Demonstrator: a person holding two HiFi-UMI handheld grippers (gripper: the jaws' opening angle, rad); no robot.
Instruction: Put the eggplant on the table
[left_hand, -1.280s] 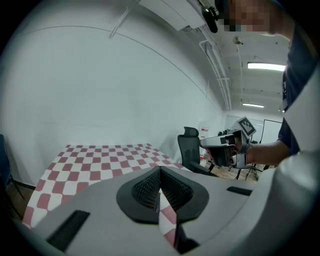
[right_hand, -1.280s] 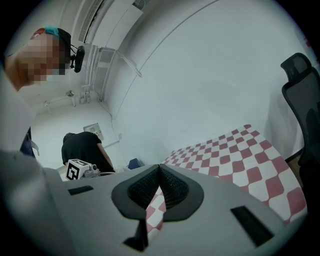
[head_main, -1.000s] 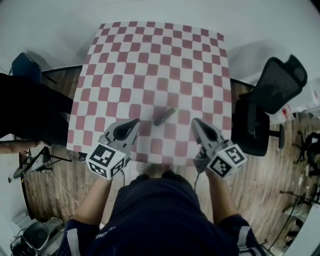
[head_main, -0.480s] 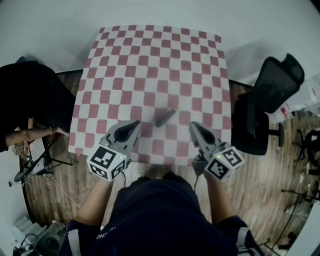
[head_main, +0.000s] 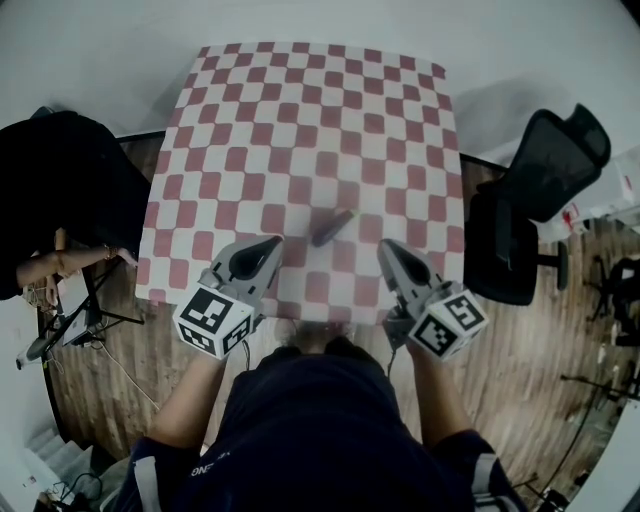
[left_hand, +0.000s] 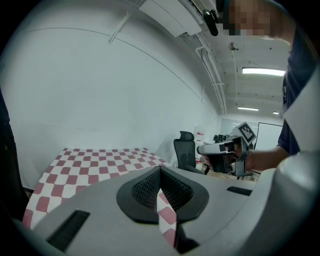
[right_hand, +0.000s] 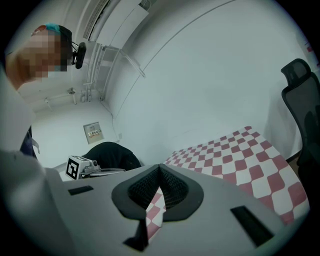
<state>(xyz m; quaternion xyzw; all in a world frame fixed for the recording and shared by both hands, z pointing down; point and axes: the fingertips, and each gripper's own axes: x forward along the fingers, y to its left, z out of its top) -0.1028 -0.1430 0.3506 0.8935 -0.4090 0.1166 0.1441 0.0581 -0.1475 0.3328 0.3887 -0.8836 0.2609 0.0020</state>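
I see the eggplant (head_main: 332, 228) lying on the checkered table (head_main: 300, 110), in the near half just right of centre, apart from both tools. It is small, dark and blurred from the head view; its paler end points toward 1 o'clock, and I cannot make out the stem. Neither gripper view catches it, as each tool's own body fills the lower frame.

The left gripper (head_main: 272, 243) sits at 8 o'clock of the eggplant, the right gripper (head_main: 385, 247) at 4 o'clock. Both have their jaws closed tip to tip with nothing between them, only cloth showing through the slit behind the tips.

An office chair (head_main: 540, 190) stands at 3 o'clock of the table. At 9 o'clock is a person in black (head_main: 60, 190), cut off by the frame edge.
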